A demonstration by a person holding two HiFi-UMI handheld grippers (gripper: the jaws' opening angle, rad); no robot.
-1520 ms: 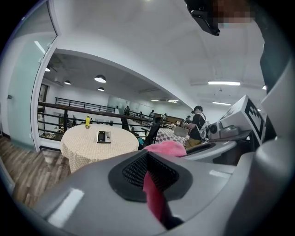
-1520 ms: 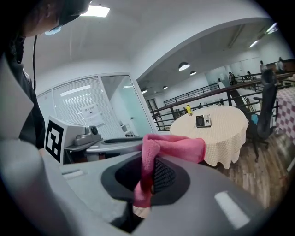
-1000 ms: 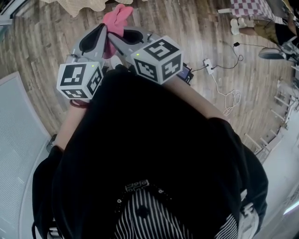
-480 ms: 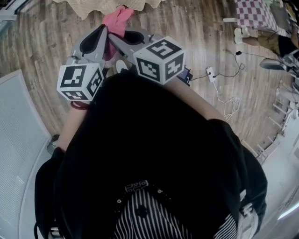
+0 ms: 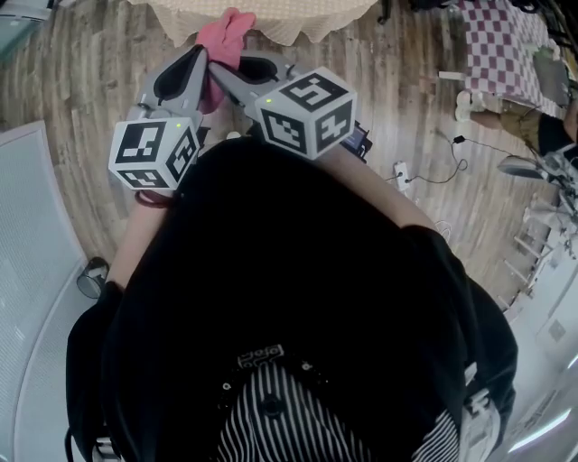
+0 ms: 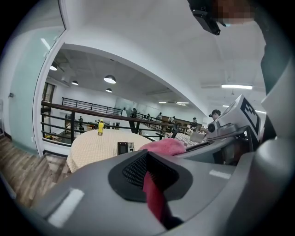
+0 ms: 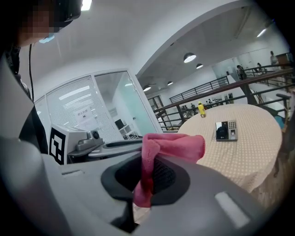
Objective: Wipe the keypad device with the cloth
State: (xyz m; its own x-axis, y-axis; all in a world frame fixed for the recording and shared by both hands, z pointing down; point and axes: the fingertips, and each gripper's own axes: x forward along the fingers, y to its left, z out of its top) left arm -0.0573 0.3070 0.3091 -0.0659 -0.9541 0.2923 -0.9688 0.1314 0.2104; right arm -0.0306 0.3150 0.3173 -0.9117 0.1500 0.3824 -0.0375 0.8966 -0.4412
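Head view looks down on a person [image 5: 289, 298] in a black top crossing a wooden floor [image 5: 424, 99]. The round counter [image 5: 307, 18], under a pale covering, now fills more of the top edge than it did a second ago, a sign that the walk-up is closing and wiping has not begun. Both arms are bent and raised in front of the chest, the marker cubes side by side and the two tools angled inward so their tips meet. The left tongs [image 5: 194, 68] and right tongs [image 5: 233, 72] are each clamped on the same pink cloth [image 5: 226, 32], which bunches above the tips and hangs as a strip between each pair of jaws in the gripper views. The keypad device [image 7: 226, 130] lies flat near the counter's middle, well ahead of the cloth and untouched, with a small yellow bottle [image 7: 201, 109] standing farther back. Judged from this, the next step is to reach the counter and bring the cloth down on the device.
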